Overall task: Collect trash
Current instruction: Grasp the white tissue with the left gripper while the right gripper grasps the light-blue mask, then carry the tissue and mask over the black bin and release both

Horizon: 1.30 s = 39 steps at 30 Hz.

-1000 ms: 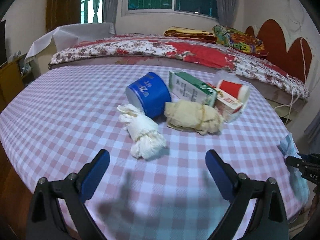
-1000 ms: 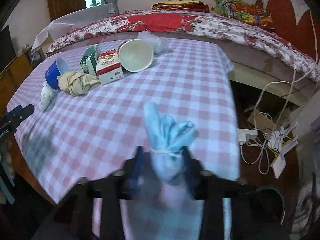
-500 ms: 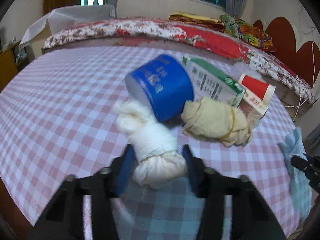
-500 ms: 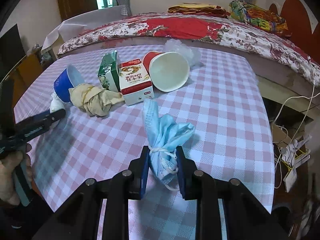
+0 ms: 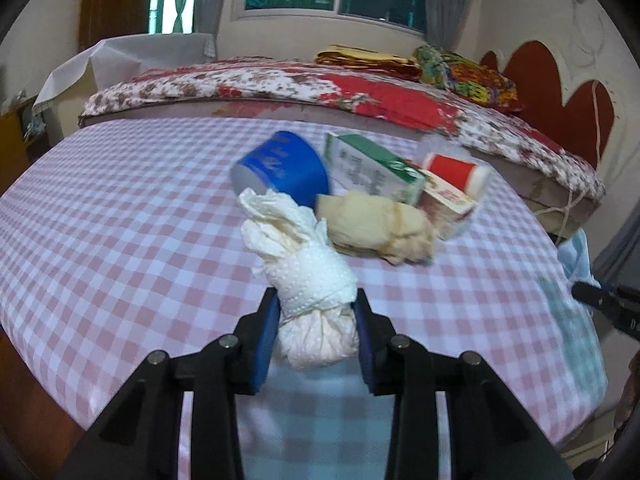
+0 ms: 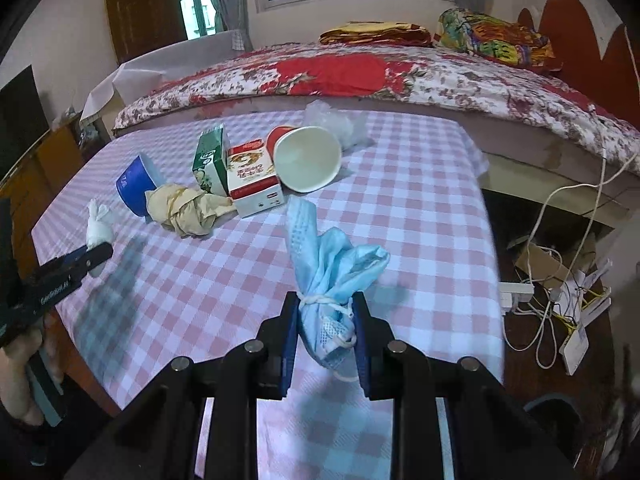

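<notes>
Left gripper (image 5: 316,320) closing on the white tissue wad (image 5: 308,276) — its long axis pointing away; right gripper (image 6: 326,330) pinches the blue mask (image 6: 332,280).

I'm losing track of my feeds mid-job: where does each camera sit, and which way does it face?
Left wrist: on the left gripper, looking down along its fingers closing on the tissue wad.
Right wrist: on the right gripper, facing the table, gripping the mask; a hand shows at left.
Shared: blue cup, cartons, and each other's gripper.
</notes>
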Tool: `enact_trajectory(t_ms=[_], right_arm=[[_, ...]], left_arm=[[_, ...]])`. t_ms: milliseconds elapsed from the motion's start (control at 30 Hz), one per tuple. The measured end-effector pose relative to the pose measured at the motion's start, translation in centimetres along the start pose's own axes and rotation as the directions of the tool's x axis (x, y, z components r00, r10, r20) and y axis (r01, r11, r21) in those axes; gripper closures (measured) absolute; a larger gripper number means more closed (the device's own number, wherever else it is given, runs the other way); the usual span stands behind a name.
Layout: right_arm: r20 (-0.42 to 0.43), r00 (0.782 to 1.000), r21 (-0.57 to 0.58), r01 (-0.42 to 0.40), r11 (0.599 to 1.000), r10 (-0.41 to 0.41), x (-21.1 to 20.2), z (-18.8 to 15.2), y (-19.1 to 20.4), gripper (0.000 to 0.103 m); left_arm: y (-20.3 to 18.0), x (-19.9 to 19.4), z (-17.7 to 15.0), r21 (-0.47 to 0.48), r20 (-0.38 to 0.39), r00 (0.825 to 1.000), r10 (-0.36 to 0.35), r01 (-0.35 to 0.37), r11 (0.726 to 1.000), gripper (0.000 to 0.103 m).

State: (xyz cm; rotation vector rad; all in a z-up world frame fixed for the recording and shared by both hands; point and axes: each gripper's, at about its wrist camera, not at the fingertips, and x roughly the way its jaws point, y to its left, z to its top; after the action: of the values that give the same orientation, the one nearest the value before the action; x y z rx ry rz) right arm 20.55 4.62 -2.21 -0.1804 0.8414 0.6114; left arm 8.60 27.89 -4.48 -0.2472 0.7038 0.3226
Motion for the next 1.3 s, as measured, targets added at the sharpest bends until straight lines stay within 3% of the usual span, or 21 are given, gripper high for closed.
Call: enact_trajectory(t_ms=[567, 867, 1300], right_arm=[[0.054, 0.996, 0.081, 0.064, 0.995, -0.068, -6.3, -3.3, -4.4, 0.076], [0.072, 0.99, 0.141, 0.11, 0.984, -0.121, -9.2, -5.0, -8.1, 0.076], [0.059, 0.975, 0.239, 0.192, 0.952, -0.212, -12.4, -8.7, -14.3, 0.076]], left_arm=[[-10.4, -2.8, -0.5, 0.172, 0.013, 0.987, -0.16, 0.155, 0.973, 0.066], [-15.7, -3.6, -0.9, 0.251, 0.002, 0.972, -0.233, 0.225, 0.941, 0.066], [-23.6, -3.9, -2.6, 0.359, -0.056, 0.943, -0.327, 0.324, 0.875, 0.066]])
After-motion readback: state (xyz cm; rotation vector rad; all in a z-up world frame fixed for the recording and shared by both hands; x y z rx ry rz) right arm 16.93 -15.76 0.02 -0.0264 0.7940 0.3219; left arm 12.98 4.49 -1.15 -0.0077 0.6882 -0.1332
